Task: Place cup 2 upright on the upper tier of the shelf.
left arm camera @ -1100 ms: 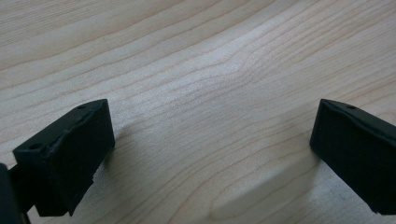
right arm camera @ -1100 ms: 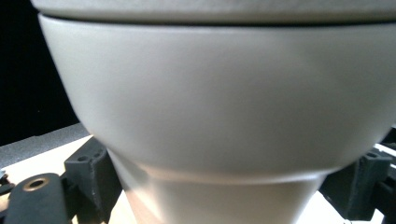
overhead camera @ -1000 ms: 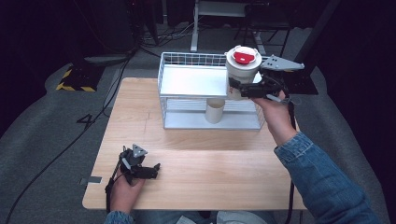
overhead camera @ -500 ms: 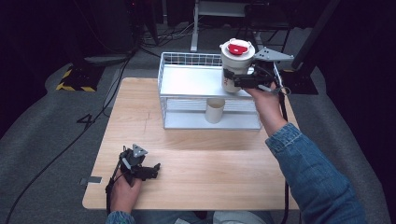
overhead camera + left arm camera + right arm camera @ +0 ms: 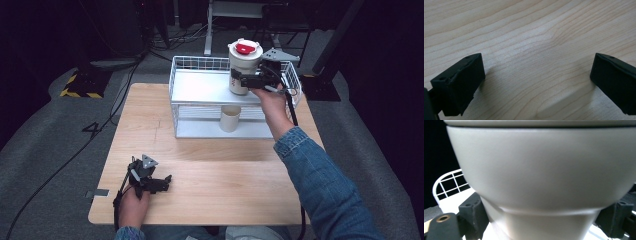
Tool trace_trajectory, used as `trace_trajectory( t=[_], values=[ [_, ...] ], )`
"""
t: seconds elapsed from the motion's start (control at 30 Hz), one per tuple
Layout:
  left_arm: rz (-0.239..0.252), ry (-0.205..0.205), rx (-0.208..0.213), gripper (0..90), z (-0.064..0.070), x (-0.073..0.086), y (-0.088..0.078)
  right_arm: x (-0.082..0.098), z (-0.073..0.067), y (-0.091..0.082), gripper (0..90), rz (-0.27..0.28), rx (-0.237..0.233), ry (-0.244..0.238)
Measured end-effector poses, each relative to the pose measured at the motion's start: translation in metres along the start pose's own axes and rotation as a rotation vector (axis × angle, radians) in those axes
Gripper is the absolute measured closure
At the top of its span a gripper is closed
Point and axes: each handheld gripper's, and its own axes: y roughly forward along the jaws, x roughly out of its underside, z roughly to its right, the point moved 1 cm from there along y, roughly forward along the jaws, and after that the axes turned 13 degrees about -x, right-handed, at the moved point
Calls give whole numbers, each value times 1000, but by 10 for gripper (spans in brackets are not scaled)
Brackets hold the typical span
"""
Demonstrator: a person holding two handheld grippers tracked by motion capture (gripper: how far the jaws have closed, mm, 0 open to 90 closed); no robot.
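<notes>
Right gripper (image 5: 239, 79): clenched on white cup (image 5: 243, 67) with red-marked lid, jaws pinching narrow lower part of cup body (image 5: 544, 182). Cup upright, held in air above top shelf of white wire rack (image 5: 200, 86), near its right end. Not yet touching shelf surface, as far as high view shows.

Right gripper view: black jaws either side of cup base, wire rim of rack (image 5: 447, 183) and pale shelf below.

Second cup (image 5: 230, 119), smaller, no lid, upright on lower level of rack, roughly beneath held cup.

Left gripper (image 5: 159, 183): released, jaws wide apart, nothing between them; resting low over wooden desk (image 5: 220, 170) near front left corner, idle. Left gripper view: bare wood grain (image 5: 536, 50) between jaws.

Progress, judged: pickup and carry done, cup arrived over rack. Left to do: lower onto top shelf, set flat, let go, withdraw. Care needed with tall cup gripped low: tip risk on release.
</notes>
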Motion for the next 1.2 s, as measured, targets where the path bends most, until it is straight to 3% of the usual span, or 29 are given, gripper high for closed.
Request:
trace_trajectory(
  t=[0.47, 1.2],
  values=[
    [0, 0, 0, 1, 0, 0, 0, 6, -5, 18, 139, 6, -23, -9],
    [-2, -2, -1, 0, 0, 0, 0, 9, -5, 18, 132, 18, -9, 10]
  ],
)
